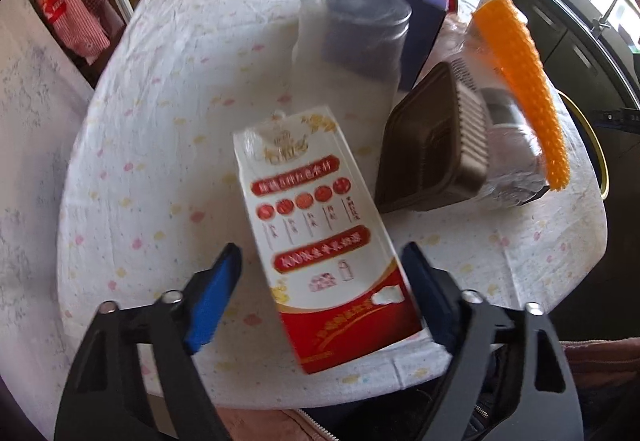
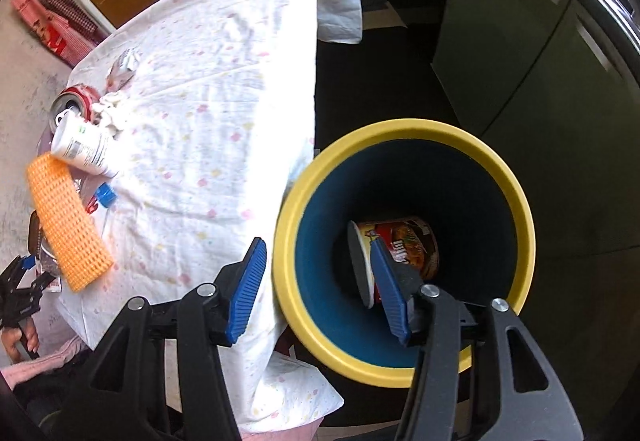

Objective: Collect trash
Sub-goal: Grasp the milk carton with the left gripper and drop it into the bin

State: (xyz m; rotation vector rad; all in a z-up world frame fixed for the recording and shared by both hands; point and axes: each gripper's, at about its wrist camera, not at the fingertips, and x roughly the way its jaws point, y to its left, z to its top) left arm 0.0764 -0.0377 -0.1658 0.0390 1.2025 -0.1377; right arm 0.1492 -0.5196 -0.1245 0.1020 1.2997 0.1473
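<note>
Looking through the left wrist view, the left gripper (image 1: pixel 320 301) points down over a red-and-white carton (image 1: pixel 320 241) lying on the cloth-covered table (image 1: pixel 160 121). Its blue pads straddle the carton's near end; the left pad stands clear of it, the right pad is at its edge, and contact there cannot be told, so the carton is not yet gripped. Plenty is left behind it: a clear tumbler (image 1: pixel 352 37), a dark blue box (image 1: pixel 412 13), a brown ribbed tray (image 1: pixel 436 149), an orange mesh sleeve (image 1: pixel 524 89) and crinkled plastic wrap. The carton's near end lies close to the table's front edge, with bare cloth to its left for room.

In the right wrist view, the right gripper (image 2: pixel 320 297) hangs over the yellow-rimmed bin (image 2: pixel 404 145) with its jaws apart and nothing between them. One noodle cup (image 2: pixel 396 253) lies at the bottom, so collecting looks barely begun. The bin stands just beside the table's edge, open dark floor around it. On the table's far side remain a red can (image 2: pixel 74 103), a white bottle (image 2: pixel 82 149) and a blue cap (image 2: pixel 106 195).
</note>
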